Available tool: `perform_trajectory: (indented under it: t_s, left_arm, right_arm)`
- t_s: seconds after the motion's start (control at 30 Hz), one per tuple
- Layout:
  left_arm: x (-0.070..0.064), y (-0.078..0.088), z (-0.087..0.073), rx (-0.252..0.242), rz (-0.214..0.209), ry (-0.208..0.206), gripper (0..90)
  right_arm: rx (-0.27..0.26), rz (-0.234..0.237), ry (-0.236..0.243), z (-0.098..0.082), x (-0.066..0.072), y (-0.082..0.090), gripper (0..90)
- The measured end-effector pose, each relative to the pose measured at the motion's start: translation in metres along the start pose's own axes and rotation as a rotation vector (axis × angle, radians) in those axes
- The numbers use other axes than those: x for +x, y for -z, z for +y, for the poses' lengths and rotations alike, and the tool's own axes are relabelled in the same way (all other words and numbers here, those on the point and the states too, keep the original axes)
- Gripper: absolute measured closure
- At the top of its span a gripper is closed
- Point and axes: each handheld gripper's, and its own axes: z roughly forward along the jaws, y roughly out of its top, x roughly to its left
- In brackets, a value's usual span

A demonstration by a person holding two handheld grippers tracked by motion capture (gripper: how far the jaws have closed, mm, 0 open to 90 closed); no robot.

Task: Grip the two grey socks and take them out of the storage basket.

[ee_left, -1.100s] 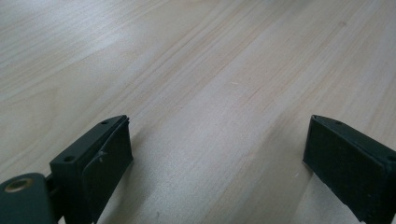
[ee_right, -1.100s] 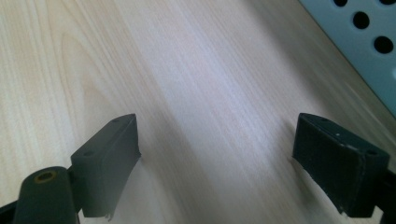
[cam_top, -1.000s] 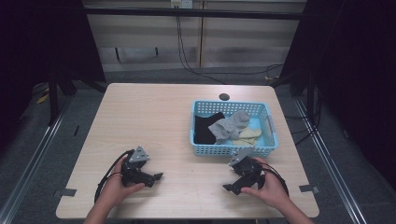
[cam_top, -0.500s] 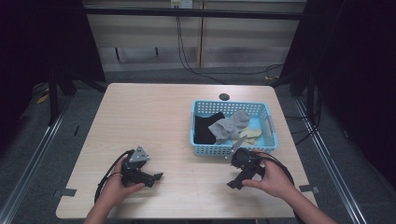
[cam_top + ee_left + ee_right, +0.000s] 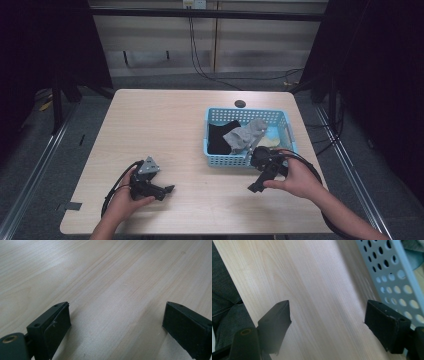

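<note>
Resting near the front edge of the pale wood-grain counter (image 5: pixel 165 125), the left hand-held gripper (image 5: pixel 167 189) is lying low on the board in the person's left hand (image 5: pixel 125 200), its two black jaws standing wide apart with nothing but bare wood between them, as the left gripper view (image 5: pixel 115 322) is showing. Across from it, the right hand-held gripper (image 5: pixel 253 188) is sitting in the person's right hand (image 5: pixel 295 180), tilting down toward the counter just in front of the light blue perforated plastic basket (image 5: pixel 220 160). Its jaws are also standing apart and empty, though they have just been closing a little; the right gripper view (image 5: pixel 325 317) is showing only wood between them, with the basket's holed wall (image 5: pixel 394 272) running just beside one jaw. Neither gripper is touching the basket. Farther back, the basket is sitting on the right half of the counter, holding a black cloth (image 5: pixel 220 137) at its left, a crumpled grey cloth (image 5: pixel 245 135) in the middle and a pale yellowish cloth (image 5: pixel 272 142) toward its right. Beyond the basket, a small dark round disc (image 5: pixel 240 104) is lying near the counter's far edge.
</note>
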Motion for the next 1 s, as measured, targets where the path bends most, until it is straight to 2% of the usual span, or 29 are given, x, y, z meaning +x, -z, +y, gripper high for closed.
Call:
perform_trajectory:
  t_s: [0.2,0.5,0.53,0.6,0.8,1.0]
  left_arm:
    - [0.000,0.000,0.000,0.000,0.000,0.000,7.1]
    - [0.000,0.000,0.000,-0.002,0.000,0.003,7.0]
    - [0.000,0.000,0.000,-0.002,0.000,0.003,7.1]
    - [0.000,0.000,0.000,0.000,0.000,0.000,7.1]
    - [0.000,0.000,0.000,-0.001,-0.001,0.001,7.0]
    - [-0.001,-0.001,0.000,-0.009,0.001,0.012,7.0]
  right_arm:
    - [0.004,-0.025,0.004,0.009,-0.010,0.016,21.1]
    - [-0.010,-0.058,-0.039,0.022,-0.036,0.031,21.2]
    - [-0.010,-0.058,-0.039,0.022,-0.036,0.031,21.2]
    - [-0.007,-0.070,-0.058,0.027,-0.048,0.032,21.2]
    - [-0.014,-0.086,-0.098,0.034,-0.068,0.032,21.5]
    - [-0.027,-0.104,-0.150,0.044,-0.088,0.022,22.2]
